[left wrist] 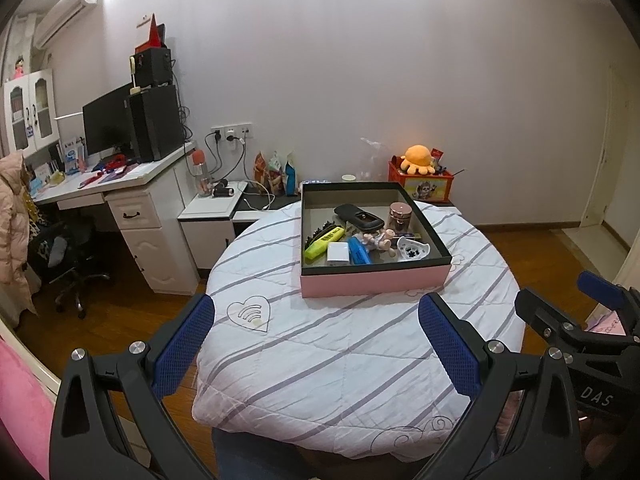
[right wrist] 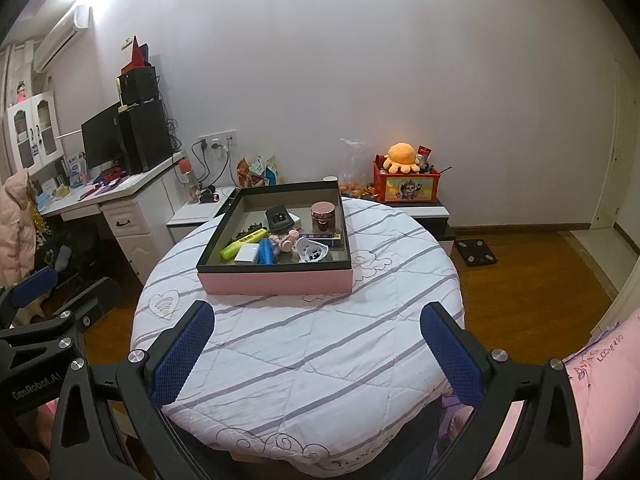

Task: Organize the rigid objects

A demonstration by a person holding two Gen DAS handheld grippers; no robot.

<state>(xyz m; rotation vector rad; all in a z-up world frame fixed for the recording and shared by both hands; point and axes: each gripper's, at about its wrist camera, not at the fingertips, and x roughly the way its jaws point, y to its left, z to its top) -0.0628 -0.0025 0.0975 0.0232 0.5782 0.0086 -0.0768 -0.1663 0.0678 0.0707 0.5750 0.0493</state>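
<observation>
A pink box (left wrist: 374, 285) (right wrist: 276, 282) with a dark inside stands on the round table (left wrist: 340, 352) (right wrist: 304, 344) under a striped white cloth. In it lie a yellow highlighter (left wrist: 323, 242) (right wrist: 243, 243), a white block (left wrist: 338, 253) (right wrist: 247, 255), a blue object (left wrist: 359, 251) (right wrist: 265, 251), a black case (left wrist: 359, 218) (right wrist: 280, 218), a copper jar (left wrist: 400, 217) (right wrist: 323, 216), a small doll (left wrist: 380, 241) (right wrist: 285, 241) and a white paw-print dish (left wrist: 412, 249) (right wrist: 313, 249). My left gripper (left wrist: 316, 320) and right gripper (right wrist: 318, 322) are open and empty, held back above the table's near part.
A white desk (left wrist: 132, 184) (right wrist: 120, 196) with a monitor and speakers stands at left, with a chair (left wrist: 68, 256) under it. A red toy box (left wrist: 426, 184) (right wrist: 406, 186) with an orange plush is behind the table. A scale (right wrist: 478, 251) lies on the wood floor.
</observation>
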